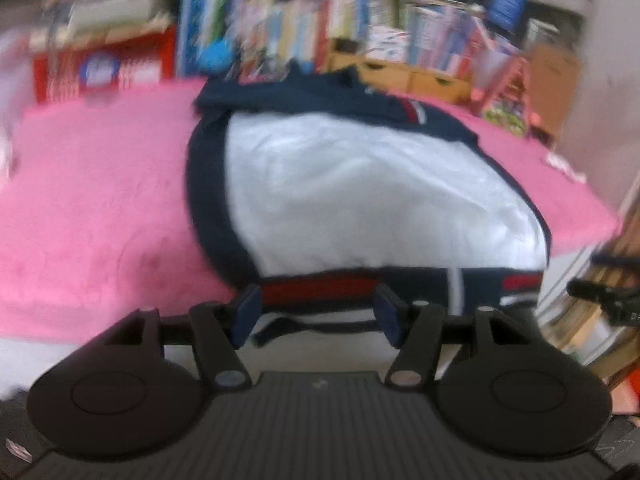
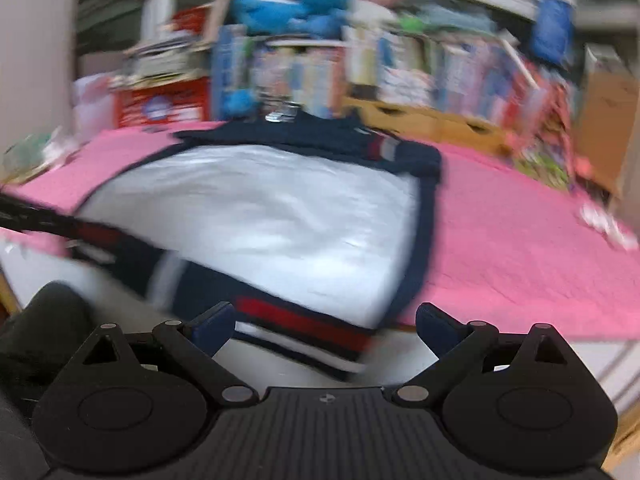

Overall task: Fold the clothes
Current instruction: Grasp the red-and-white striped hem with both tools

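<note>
We see both hand-held grippers, left (image 1: 314, 316) and right (image 2: 324, 330), with jaws apart and empty, just short of the shirt's (image 1: 360, 184) near hem, which runs crosswise.

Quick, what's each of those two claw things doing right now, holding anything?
Left gripper: open, holding nothing; the garment's striped hem lies just beyond its fingers.
Right gripper: open, empty, at the same hem.
</note>
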`<action>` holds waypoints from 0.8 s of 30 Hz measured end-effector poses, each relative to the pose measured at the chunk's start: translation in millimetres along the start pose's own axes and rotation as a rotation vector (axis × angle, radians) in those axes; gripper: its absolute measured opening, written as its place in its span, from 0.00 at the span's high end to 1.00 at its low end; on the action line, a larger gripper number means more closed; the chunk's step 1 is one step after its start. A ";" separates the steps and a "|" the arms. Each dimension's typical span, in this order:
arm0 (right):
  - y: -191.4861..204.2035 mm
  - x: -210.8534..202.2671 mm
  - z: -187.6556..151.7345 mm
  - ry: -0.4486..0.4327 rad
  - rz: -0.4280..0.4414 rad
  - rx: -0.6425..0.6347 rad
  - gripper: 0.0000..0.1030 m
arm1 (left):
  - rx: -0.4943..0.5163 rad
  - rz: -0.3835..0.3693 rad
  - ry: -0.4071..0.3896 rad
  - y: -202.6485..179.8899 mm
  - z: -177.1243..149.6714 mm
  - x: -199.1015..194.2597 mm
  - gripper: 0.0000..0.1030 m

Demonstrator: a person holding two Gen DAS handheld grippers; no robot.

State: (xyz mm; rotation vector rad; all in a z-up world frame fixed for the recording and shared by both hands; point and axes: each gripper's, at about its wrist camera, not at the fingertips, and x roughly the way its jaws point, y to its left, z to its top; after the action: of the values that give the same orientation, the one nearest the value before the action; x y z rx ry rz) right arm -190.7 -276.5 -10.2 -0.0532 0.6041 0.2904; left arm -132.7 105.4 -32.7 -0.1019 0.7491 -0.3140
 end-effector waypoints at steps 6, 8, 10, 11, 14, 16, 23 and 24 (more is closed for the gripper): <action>-59.5 51.1 -6.5 0.016 0.194 0.209 0.09 | -0.197 -0.120 0.059 45.0 -2.6 28.6 0.38; -64.0 69.3 -5.2 0.034 0.230 0.222 0.11 | -0.281 -0.163 0.057 54.6 -5.9 34.7 0.37; -66.3 85.4 -3.8 0.062 0.266 0.244 0.13 | -0.356 -0.202 0.024 61.5 -11.4 37.8 0.37; -68.0 91.3 -3.7 0.072 0.296 0.265 0.14 | -0.387 -0.228 0.003 65.7 -14.7 38.5 0.35; -74.5 101.2 -5.7 0.108 0.386 0.345 0.27 | -0.409 -0.281 0.012 70.0 -18.0 42.3 0.52; -78.9 100.7 -7.2 0.131 0.414 0.386 0.41 | -0.385 -0.285 0.020 67.1 -17.7 37.5 0.68; -83.6 49.3 24.0 0.066 0.465 0.443 0.76 | -0.327 -0.367 -0.112 66.0 19.6 -7.6 0.84; -82.9 41.7 34.4 0.033 0.471 0.445 0.77 | -0.320 -0.373 -0.138 65.9 30.4 -10.4 0.84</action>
State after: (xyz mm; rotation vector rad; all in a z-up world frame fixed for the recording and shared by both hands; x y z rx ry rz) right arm -115.4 -340.8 -8.5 0.5204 0.6989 0.6046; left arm -103.0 170.6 -17.0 -0.5654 0.6363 -0.5343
